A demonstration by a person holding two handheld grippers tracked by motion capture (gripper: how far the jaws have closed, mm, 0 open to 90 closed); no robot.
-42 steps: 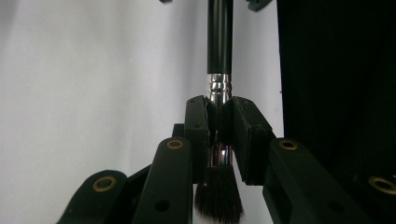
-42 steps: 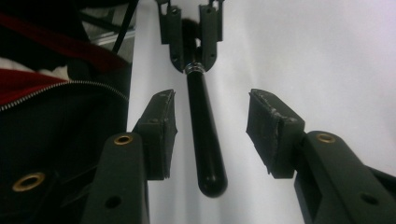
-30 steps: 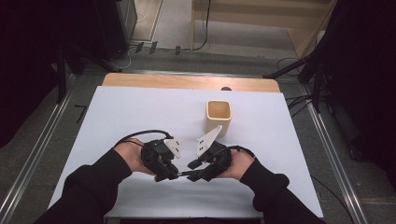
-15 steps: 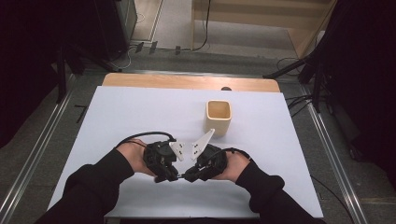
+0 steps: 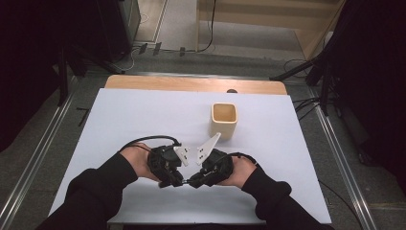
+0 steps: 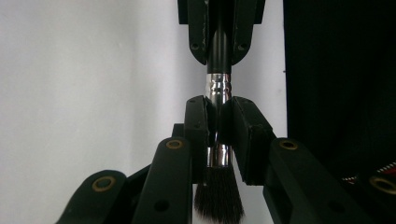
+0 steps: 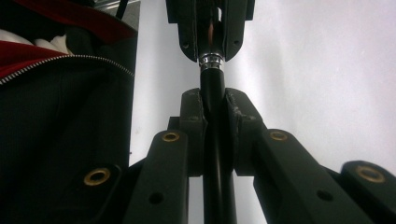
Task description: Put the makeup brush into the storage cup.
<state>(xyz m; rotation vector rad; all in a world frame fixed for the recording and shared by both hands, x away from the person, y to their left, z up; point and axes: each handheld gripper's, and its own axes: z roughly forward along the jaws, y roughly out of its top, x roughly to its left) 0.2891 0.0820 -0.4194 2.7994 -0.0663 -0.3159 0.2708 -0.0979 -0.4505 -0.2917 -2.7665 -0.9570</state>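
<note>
White table [image 5: 134, 115] is bearing a cup [image 5: 224, 120], sitting beyond the right gripper [image 5: 194, 180], its contents unclear. Both grippers are clamping one brush [image 6: 218, 93] between them: left gripper [image 5: 178, 181] on the ferrule, right on the handle.

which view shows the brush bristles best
The left gripper view: the dark bristles fan out below the metal ferrule, between the left hand-held gripper's jaws. The right gripper view shows the black handle and ferrule; the high view hides the brush between the hands.

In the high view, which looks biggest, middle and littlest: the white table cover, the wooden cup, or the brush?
1. White table cover, biggest by far.
2. Wooden cup.
3. Brush, just a sliver between both grippers.
</note>
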